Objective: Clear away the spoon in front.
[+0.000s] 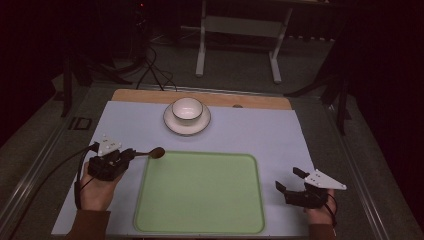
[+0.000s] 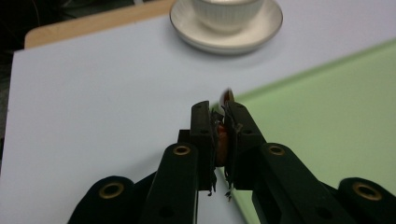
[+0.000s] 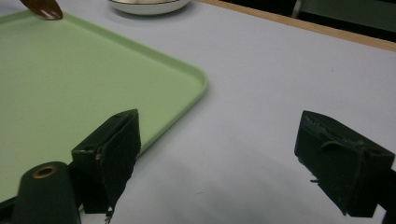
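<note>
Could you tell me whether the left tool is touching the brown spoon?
Touching: in the left gripper view the left tool has its jaws shut on the spoon's handle.

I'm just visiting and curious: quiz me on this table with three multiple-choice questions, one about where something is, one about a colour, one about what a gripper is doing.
1. Where does the bowl stand?
A. On the saucer at the far side of the mat
B. On the green tray
C. Between the jaws of the right gripper

2. What colour is the tray?
A. Red
B. Light green
C. Black

3. How is the left gripper?
A. Wide open over the bowl
B. Lying upside down on the tray
C. Shut on the spoon handle

Answers:
1 A: the high view shows the bowl sitting in the saucer beyond the tray.
2 B: the tray is pale green in every view.
3 C: the left gripper view shows its jaws clamped on the brown handle, while the right gripper is open.
</note>
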Motion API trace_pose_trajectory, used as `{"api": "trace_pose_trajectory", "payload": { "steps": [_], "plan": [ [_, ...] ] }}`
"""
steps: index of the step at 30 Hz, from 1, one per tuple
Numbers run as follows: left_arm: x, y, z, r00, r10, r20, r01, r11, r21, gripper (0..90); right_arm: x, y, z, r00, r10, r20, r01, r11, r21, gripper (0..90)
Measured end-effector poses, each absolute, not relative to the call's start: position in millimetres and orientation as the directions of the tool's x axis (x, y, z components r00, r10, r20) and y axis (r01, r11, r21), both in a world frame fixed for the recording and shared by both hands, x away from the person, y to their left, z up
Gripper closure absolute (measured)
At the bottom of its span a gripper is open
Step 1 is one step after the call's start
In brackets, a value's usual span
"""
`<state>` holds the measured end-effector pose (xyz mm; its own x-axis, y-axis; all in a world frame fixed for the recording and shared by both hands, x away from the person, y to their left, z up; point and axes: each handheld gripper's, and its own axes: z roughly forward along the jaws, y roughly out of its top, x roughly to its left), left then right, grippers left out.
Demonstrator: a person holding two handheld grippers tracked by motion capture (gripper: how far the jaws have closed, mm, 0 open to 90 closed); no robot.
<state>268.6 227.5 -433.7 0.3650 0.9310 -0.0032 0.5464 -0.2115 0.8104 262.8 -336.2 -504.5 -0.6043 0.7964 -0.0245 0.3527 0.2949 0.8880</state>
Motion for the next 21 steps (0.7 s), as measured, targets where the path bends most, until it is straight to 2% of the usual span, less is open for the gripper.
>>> {"api": "trace_pose_trajectory", "payload": {
  "steps": [7, 21],
  "plan": [
    [290.0, 220.9, -426.4, 0.343, 0.938, -0.050, 0.496, -0.136, 0.857, 83.2, 262.9, -336.5, -504.5, -0.603, 0.797, -0.024, 0.352, 0.293, 0.889, 14.2],
    [341.2, 198.0, -424.0, 0.287, 0.957, -0.045, 0.428, -0.086, 0.900, 83.1, 263.1, -337.9, -504.1, -0.604, 0.796, -0.024, 0.350, 0.292, 0.890, 14.2]
  ]
}}
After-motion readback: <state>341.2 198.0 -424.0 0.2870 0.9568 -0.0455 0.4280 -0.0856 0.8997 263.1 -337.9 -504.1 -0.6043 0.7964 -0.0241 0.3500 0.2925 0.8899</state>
